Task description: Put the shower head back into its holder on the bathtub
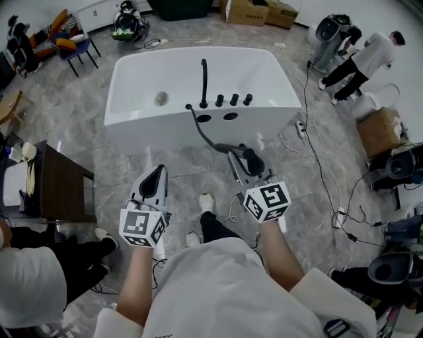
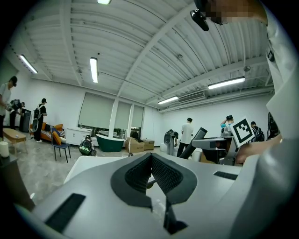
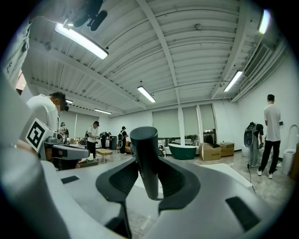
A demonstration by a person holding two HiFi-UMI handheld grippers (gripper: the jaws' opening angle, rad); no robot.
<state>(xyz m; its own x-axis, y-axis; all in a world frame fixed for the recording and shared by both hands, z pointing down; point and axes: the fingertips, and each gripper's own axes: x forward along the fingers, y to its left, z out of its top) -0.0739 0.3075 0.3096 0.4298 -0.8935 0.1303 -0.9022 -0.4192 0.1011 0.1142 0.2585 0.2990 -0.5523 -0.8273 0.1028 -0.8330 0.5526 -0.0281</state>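
The white bathtub (image 1: 132,79) stands ahead of me, with a black spout (image 1: 203,82) and three black knobs (image 1: 233,100) on its near deck. Two dark openings (image 1: 216,117) sit in that deck. A black hose (image 1: 201,132) runs from the deck down to the black shower head (image 1: 253,160). My right gripper (image 1: 243,160) is shut on its handle (image 3: 145,158), short of the tub. My left gripper (image 1: 157,177) hangs to the left, jaws together and holding nothing (image 2: 152,161). The tub's rim (image 2: 93,163) shows beyond it.
Cables (image 1: 317,152) trail over the floor right of the tub. A dark table (image 1: 59,191) stands at the left, and a person (image 1: 33,277) is beside me. People (image 1: 360,63) and cardboard boxes (image 1: 380,129) are at the right; more boxes (image 1: 254,10) lie behind the tub.
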